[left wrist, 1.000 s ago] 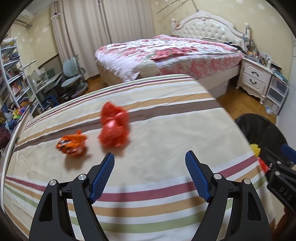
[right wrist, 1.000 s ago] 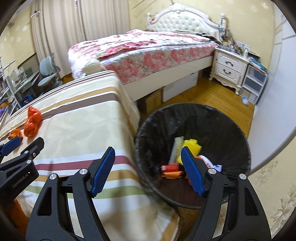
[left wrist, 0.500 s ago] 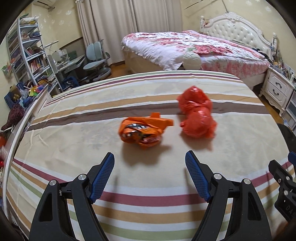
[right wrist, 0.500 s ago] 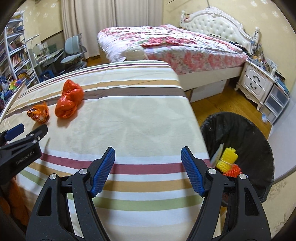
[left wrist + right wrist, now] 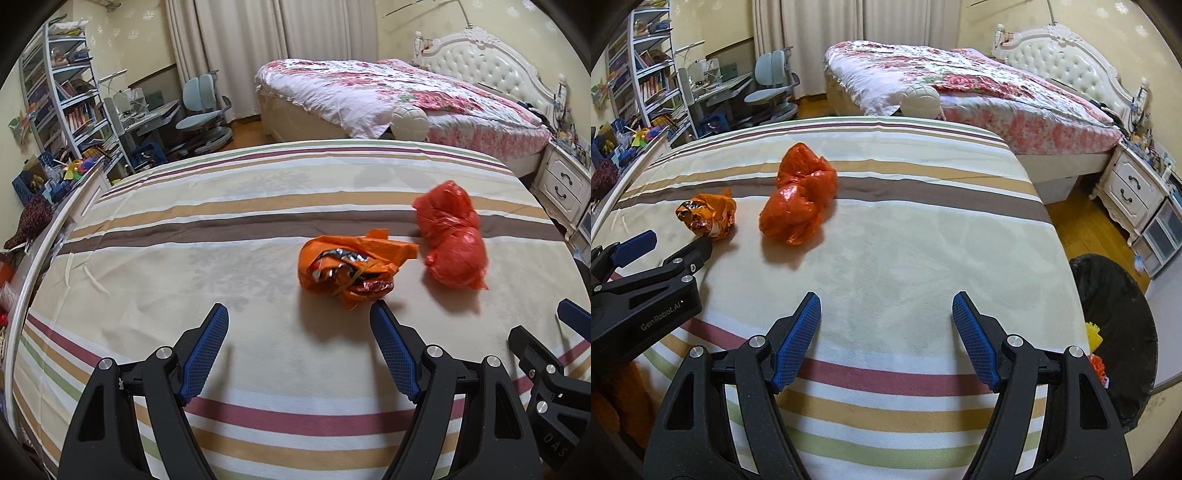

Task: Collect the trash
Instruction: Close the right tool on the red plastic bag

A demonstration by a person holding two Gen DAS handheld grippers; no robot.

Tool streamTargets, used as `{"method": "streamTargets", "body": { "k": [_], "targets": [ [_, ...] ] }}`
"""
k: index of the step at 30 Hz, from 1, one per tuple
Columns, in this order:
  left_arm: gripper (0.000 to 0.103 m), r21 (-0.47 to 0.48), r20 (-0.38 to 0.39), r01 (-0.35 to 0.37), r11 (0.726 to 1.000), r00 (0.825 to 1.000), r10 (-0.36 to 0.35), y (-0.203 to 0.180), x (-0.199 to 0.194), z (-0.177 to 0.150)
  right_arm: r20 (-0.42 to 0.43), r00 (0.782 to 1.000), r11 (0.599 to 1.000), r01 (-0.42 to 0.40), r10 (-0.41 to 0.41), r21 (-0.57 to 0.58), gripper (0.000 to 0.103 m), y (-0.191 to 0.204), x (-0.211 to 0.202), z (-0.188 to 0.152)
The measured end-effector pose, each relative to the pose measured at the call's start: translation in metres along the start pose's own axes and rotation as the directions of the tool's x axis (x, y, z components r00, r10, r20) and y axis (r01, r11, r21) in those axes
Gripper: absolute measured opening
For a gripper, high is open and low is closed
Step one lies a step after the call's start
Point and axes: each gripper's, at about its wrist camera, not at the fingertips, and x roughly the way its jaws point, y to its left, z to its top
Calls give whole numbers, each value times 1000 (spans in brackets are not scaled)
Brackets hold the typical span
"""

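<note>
Right tongs [image 5: 886,317] spread over striped bed [image 5: 923,258], red bag [image 5: 799,195] ahead

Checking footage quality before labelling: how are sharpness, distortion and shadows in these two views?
Left wrist view: sharp, the orange wrapper and red bag cast soft shadows toward the camera; fisheye bends the striped sheet. Right wrist view: equally sharp, glare on the red bag, dark corners, trash bin stretched at the edge.

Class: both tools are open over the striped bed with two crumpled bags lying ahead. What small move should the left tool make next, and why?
Probably ease the left tool forward and slightly right so its open jaws straddle the orange snack bag. That bag lies just past its right finger, nearer than the red plastic bag, and nothing is held yet.
</note>
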Motion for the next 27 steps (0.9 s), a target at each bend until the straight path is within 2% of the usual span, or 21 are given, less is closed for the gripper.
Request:
{"method": "streamTargets", "body": {
  "k": [8, 15, 20, 22, 27],
  "targets": [
    [77, -58, -5, -6, 998, 1000, 6, 33, 4, -2, -18, 999, 999, -44, 44, -11, 72, 29, 17, 17],
    [77, -105, 0, 11, 994, 1000, -11, 47, 3, -6, -21, 999, 1000, -30, 30, -6, 73, 50, 32, 34],
    [77, -93, 11, 7, 996, 1000, -6, 44, 2, -6, -24, 1000, 1000, -15, 15, 3, 72, 52, 38, 42],
    [77, -88, 11, 7, 996, 1000, -6, 44, 2, -7, -21, 1000, 1000, -14, 14, 3, 68, 52, 39, 44],
    [77, -85, 8, 9, 996, 1000, -8, 44, 2, -7, -4, 1000, 1000, -11, 11, 5, 43, 50, 38, 46]
  ]
}}
